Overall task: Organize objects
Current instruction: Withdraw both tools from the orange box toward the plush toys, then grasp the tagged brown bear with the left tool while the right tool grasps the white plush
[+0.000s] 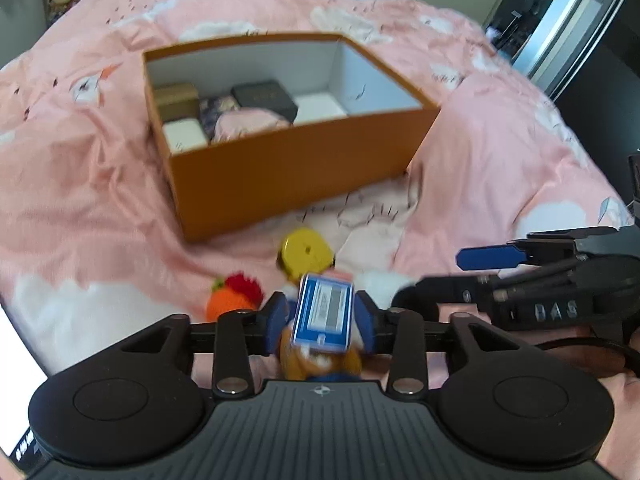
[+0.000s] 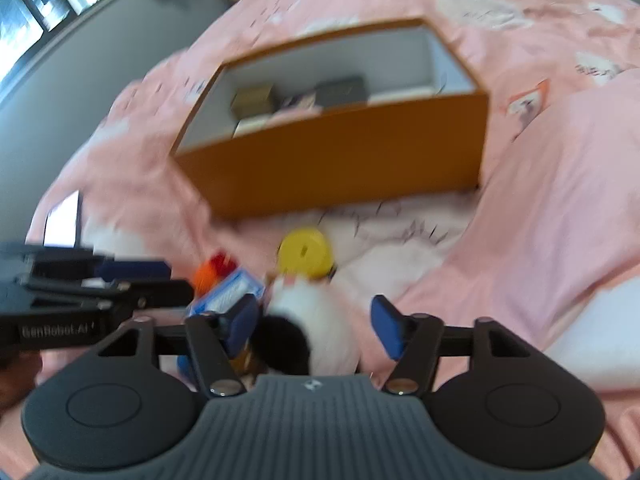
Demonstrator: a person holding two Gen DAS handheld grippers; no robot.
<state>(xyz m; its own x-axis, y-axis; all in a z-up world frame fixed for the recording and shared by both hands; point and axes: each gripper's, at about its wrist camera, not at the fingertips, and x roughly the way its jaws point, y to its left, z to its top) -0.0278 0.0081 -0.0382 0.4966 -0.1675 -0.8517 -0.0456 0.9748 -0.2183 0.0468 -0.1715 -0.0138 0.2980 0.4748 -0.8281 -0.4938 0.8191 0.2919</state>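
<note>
Near the orange box (image 1: 296,168) on the bed, the left claw (image 1: 322,316) grips a small blue carton (image 1: 322,312), light, stiff, best held by its flat sides; the right claw (image 2: 316,328) gapes around a soft white-and-black plush (image 2: 316,320), unpinched.

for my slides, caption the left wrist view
Left tool around a blue-and-white carton, facing the open orange cardboard box.

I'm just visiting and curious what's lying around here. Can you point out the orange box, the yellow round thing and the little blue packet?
orange box (image 1: 296,168): left wrist view, its near side wall.
yellow round thing (image 2: 305,252): right wrist view, its flat top.
blue packet (image 1: 323,305): left wrist view, its labelled face.
</note>
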